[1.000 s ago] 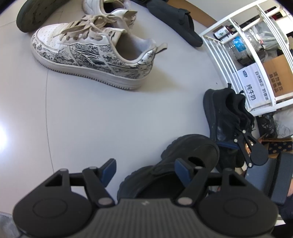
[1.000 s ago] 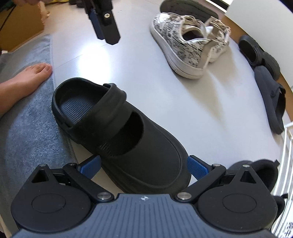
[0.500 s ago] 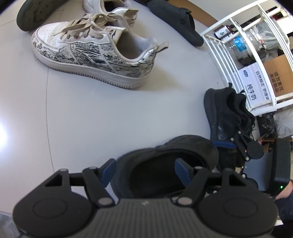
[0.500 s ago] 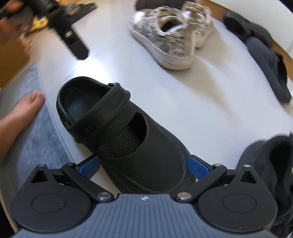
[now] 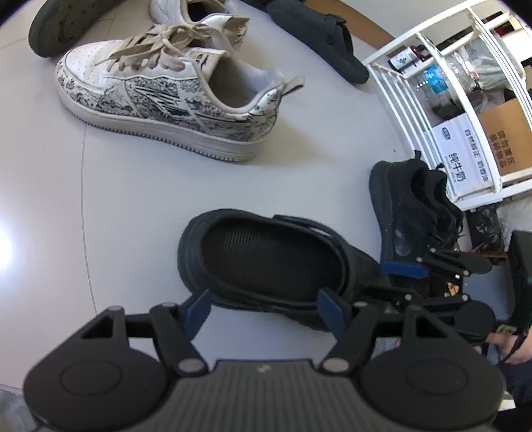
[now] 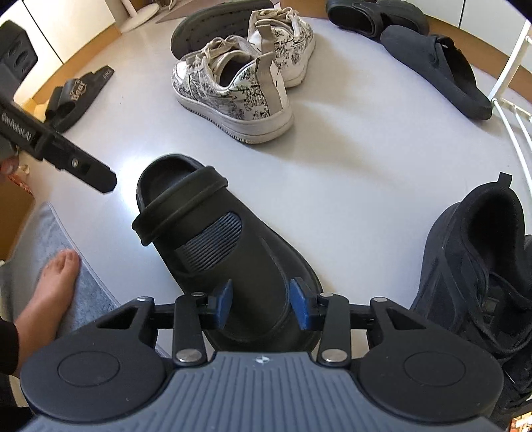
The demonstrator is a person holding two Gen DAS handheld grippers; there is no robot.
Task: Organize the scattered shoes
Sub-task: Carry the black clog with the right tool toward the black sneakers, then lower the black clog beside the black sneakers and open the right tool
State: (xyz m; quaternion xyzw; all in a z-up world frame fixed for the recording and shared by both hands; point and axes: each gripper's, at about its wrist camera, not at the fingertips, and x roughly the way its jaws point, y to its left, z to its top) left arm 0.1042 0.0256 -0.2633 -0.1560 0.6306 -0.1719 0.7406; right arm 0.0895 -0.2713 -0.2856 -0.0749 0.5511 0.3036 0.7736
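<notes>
A black clog (image 6: pixel 212 239) lies on the grey floor, heel strap up, toe toward my right gripper (image 6: pixel 261 300), which is shut on its toe. In the left wrist view the same clog (image 5: pixel 272 262) lies just ahead of my left gripper (image 5: pixel 264 307), which is open and empty; the right gripper's fingers (image 5: pixel 404 267) pinch the clog's far end. A white patterned sneaker (image 5: pixel 169 103) sits beyond, its mate (image 6: pixel 286 43) beside it. A black lace-up sneaker (image 6: pixel 478 266) lies to the right.
A dark slipper (image 6: pixel 439 69), another black clog (image 6: pixel 372 15), an upturned dark sole (image 6: pixel 212 23) and a black slide (image 6: pixel 78 96) lie farther off. A white wire rack (image 5: pixel 465 99) holds boxes at the right. A bare foot (image 6: pixel 50 292) rests on a grey mat at the left.
My right gripper has closed on the clog's toe and turned the clog around. The left gripper has pulled back a little and stays open.
</notes>
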